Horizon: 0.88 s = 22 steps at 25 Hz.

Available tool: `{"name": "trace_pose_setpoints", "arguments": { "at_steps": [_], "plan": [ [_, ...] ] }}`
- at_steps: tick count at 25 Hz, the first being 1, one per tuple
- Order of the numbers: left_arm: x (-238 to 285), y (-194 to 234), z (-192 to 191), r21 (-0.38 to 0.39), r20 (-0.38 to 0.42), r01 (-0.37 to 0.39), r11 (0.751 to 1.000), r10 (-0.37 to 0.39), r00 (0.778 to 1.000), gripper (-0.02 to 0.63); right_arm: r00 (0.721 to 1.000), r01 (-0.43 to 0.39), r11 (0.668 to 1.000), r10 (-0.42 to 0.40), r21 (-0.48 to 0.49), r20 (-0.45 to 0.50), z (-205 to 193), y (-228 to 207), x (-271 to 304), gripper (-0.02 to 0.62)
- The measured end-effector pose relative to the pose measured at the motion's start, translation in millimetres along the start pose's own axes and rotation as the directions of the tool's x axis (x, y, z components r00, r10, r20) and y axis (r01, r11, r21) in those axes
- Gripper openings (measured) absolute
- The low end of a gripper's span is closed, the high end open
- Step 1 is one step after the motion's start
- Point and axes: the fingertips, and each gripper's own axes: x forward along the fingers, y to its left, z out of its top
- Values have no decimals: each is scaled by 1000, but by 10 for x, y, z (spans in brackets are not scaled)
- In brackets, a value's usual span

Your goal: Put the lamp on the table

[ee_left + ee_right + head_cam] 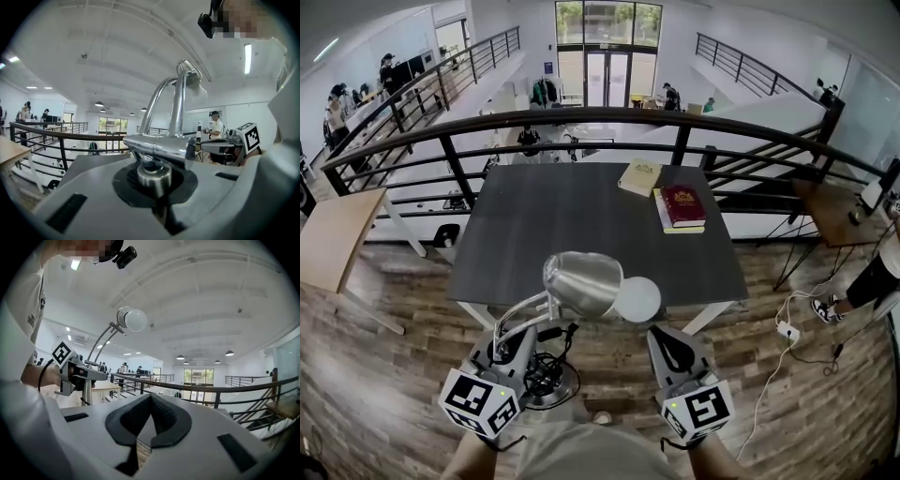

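A silver desk lamp [583,283] with a round white bulb [637,300] hangs in the air just before the near edge of the dark grey table [581,225]. My left gripper [514,349] is shut on the lamp's metal stem [153,174], just above its round base and coiled black cord [548,380]. From that grip the two chrome arms [176,108] rise to the shade. My right gripper [675,354] is level with it to the right, shut and holding nothing. The right gripper view shows its jaw tips [150,401] meeting, with the bulb [133,318] at upper left.
Two books lie at the table's far right, a tan one [639,176] and a dark red one [682,204] on a pale one. A black railing [609,117] runs behind the table. A wooden desk [333,234] stands left. A white cable [783,337] lies on the floor right.
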Motion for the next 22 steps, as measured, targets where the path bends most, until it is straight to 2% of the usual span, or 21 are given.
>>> {"name": "trace_pose_setpoints", "arguments": {
  "at_steps": [12, 22],
  "plan": [
    [385, 7, -26, 24, 3, 12, 1000, -13, 1000, 3, 1000, -19, 1000, 19, -16, 11, -128, -227, 157, -2],
    [913, 408, -71, 15, 1, 33, 999, -33, 999, 3, 1000, -31, 999, 31, -26, -8, -235, -439, 787, -2]
  ]
}}
